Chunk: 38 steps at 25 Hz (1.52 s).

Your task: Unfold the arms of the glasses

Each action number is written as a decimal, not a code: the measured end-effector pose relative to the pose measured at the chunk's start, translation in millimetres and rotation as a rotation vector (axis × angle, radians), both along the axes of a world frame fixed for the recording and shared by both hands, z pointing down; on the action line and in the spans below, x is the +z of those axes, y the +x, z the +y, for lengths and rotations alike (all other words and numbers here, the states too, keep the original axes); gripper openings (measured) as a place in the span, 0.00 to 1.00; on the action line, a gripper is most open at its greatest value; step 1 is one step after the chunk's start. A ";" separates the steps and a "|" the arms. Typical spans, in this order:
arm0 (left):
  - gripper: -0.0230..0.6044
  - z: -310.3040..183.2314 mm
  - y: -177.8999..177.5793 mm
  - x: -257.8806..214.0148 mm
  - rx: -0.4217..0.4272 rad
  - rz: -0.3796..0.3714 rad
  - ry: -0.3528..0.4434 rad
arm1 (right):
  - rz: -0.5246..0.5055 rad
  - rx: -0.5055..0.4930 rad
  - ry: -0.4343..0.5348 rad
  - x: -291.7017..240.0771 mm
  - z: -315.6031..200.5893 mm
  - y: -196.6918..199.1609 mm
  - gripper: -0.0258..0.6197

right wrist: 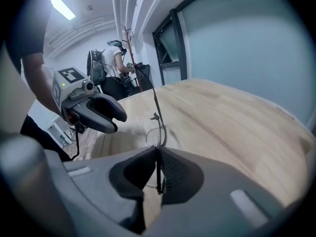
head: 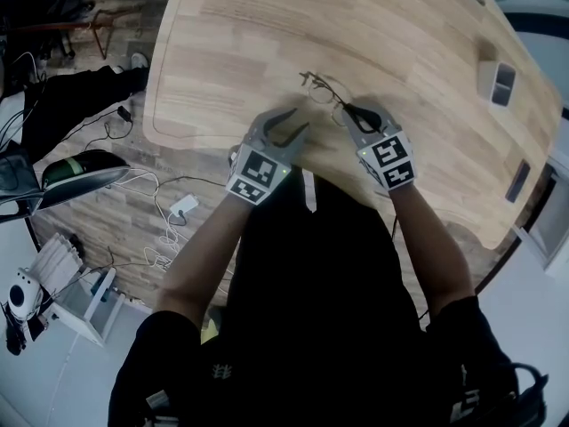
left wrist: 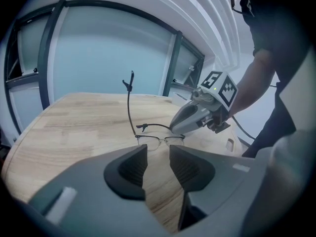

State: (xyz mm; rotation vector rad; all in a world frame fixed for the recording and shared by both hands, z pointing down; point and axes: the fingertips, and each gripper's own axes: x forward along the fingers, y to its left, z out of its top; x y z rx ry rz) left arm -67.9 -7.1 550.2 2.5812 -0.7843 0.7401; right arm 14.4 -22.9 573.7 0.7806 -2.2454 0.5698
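Note:
Thin metal-framed glasses [head: 324,92] lie on the light wooden table [head: 409,34]. In the left gripper view the glasses [left wrist: 159,141] face me just beyond the jaws, with one arm [left wrist: 129,102] sticking straight up. My right gripper [head: 348,109] is shut on the other arm at the frame's right end. In its own view that thin arm [right wrist: 158,174] runs between the right gripper's [right wrist: 157,151] pressed pads, with the lenses [right wrist: 155,131] just ahead. My left gripper [head: 300,119] hovers open a little short of the frame, and nothing is between the left gripper's [left wrist: 158,154] jaws.
The table's near rounded edge [head: 222,145] lies just below my hands. A small white box [head: 498,83] and a dark slot [head: 517,181] sit near the table's right edge. Cables and a white adapter [head: 182,207] lie on the floor at left. A person [right wrist: 116,58] stands far off.

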 end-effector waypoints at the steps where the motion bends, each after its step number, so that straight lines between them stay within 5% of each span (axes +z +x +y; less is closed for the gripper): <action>1: 0.28 -0.9 1.1 0.3 -0.003 0.005 -0.003 | -0.017 -0.007 0.010 -2.1 1.2 -1.1 0.09; 20: 0.44 -36.5 24.7 -1.6 -0.064 0.146 -0.076 | -0.161 -0.064 0.075 -11.3 14.0 -7.3 0.09; 38: 0.44 -35.1 36.2 -19.1 -0.013 0.222 -0.075 | -0.182 -0.080 0.058 -14.5 14.6 -11.3 0.09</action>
